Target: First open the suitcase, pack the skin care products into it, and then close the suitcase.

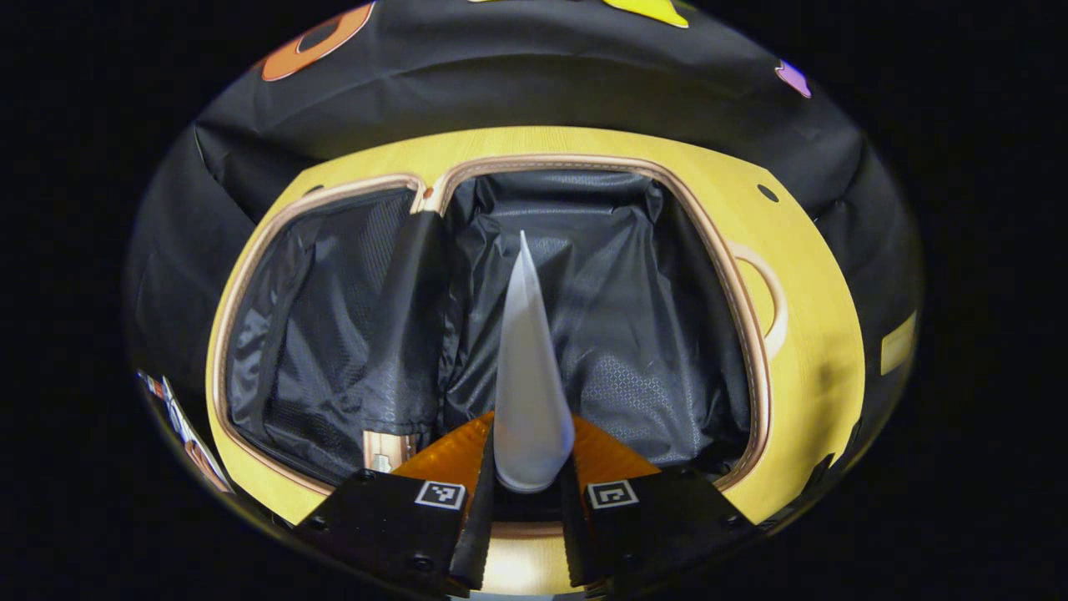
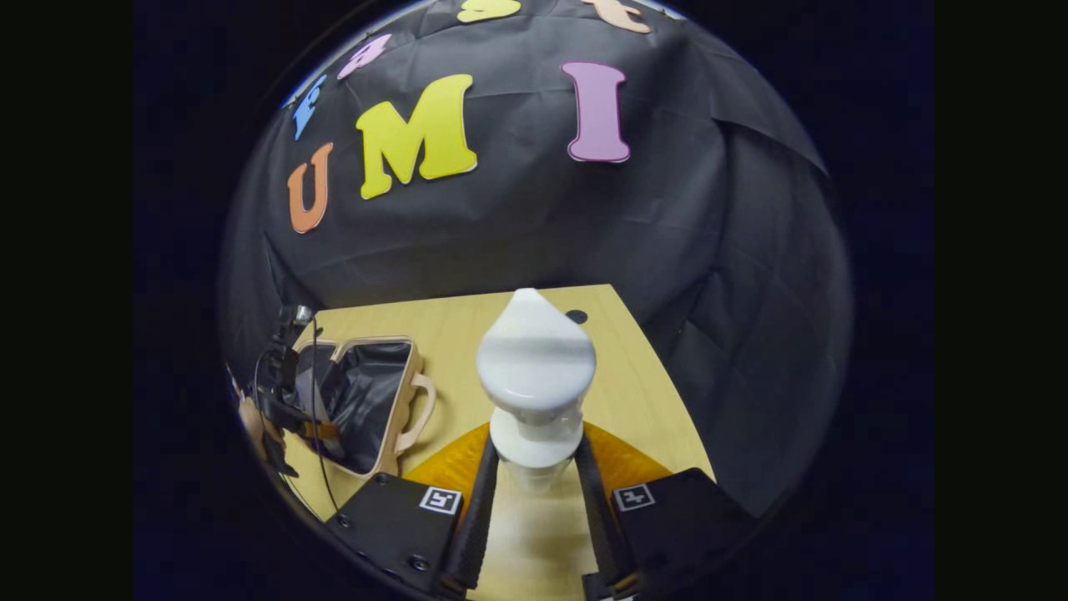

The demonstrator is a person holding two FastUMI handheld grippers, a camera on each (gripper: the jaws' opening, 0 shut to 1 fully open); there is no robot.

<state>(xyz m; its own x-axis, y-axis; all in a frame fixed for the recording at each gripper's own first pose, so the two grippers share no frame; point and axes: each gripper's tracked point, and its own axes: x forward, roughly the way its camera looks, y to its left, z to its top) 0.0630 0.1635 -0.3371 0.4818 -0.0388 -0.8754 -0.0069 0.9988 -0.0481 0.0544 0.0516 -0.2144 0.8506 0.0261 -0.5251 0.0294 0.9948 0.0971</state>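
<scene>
Left tongs clenched on white tapered tube: wide rounded end between the fingers, long axis straight ahead, thin flat tip pointing away. Held over open suitcase with beige rim and black lining, lying flat on yellow bench ahead of and below the tongs. Right tongs clenched on neck of white pump bottle, upright, broad cap on top, above bench, suitcase well off left.

suitcase lies open | lined right half free | table beside bare
</scene>
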